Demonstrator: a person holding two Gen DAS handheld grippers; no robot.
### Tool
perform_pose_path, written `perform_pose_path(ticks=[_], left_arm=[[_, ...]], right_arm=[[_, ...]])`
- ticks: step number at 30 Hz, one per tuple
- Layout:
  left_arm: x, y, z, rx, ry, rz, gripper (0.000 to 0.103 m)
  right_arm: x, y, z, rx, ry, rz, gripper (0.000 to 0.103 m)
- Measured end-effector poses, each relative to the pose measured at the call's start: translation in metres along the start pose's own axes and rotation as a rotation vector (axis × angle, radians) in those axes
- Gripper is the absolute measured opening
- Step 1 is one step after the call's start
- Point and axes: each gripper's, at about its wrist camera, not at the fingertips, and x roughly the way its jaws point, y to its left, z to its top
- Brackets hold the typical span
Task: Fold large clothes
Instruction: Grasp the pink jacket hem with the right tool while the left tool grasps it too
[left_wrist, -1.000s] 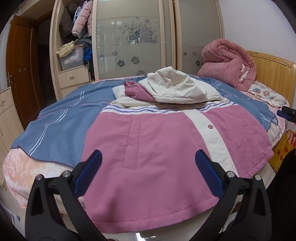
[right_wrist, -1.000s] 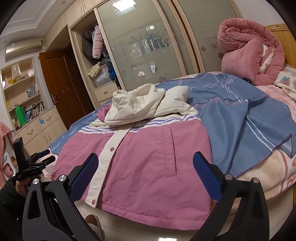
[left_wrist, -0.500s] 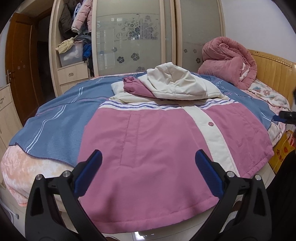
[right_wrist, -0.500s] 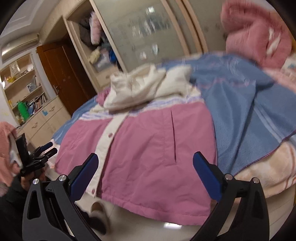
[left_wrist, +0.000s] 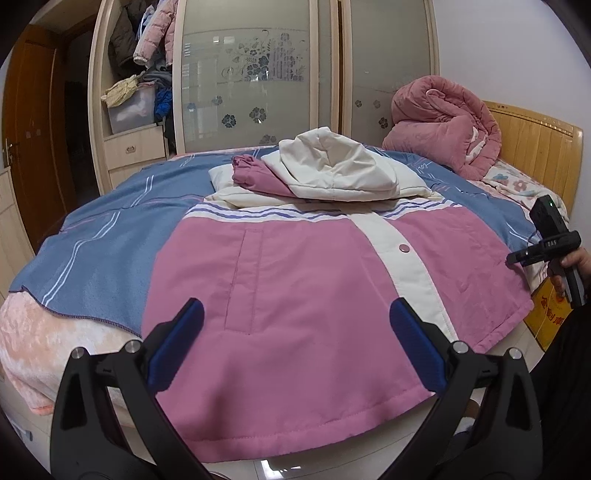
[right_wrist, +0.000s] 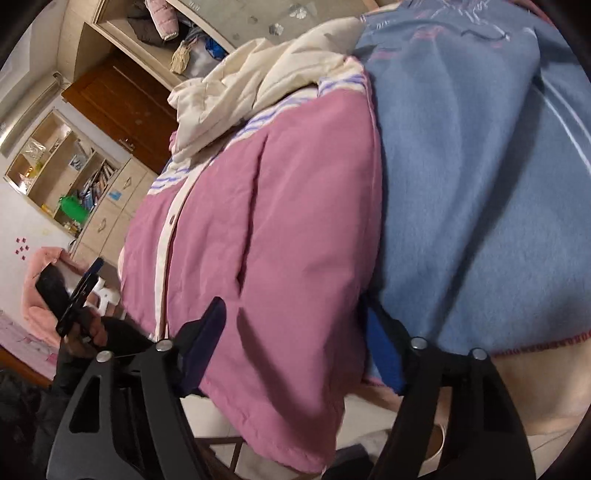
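Jacket (left_wrist: 295, 295) lies flat on bed (left_wrist: 74, 236), hem overhanging near edge; sleeves and hood already folded in. Right gripper (right_wrist: 295, 343) closing around hem corner, pads not yet pressing. Left gripper (left_wrist: 295, 343) wide, empty, above hem. Body folds remain.

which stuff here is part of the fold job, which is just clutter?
Job: pink jacket, left gripper open above its hem, right gripper closing around its corner.
Clutter: blue blanket, rolled pink quilt, wardrobe, bookshelf.
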Motion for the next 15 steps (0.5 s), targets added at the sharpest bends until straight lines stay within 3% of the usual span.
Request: perform_pose_path(ticks=[3, 8, 11, 15], left_arm=[[0.0, 0.005, 0.0, -0.027, 0.007, -0.011, 0.101], [-0.001, 0.015, 0.001, -0.072, 0.01, -0.02, 0.101], [0.001, 0.02, 0.001, -0.097, 0.015, -0.031, 0.101], [0.0, 0.029, 0.002, -0.134, 0.021, -0.059, 0.101]], right_arm=[[-0.003, -0.011, -0.007, 0.059, 0.019, 0.117, 0.065], [0.004, -0.014, -0.017, 0.085, 0.114, 0.209, 0.065], [0.018, -0.011, -0.026, 0.082, 0.221, 0.304, 0.065], [0.033, -0.007, -0.033, 0.078, 0.294, 0.352, 0.054]])
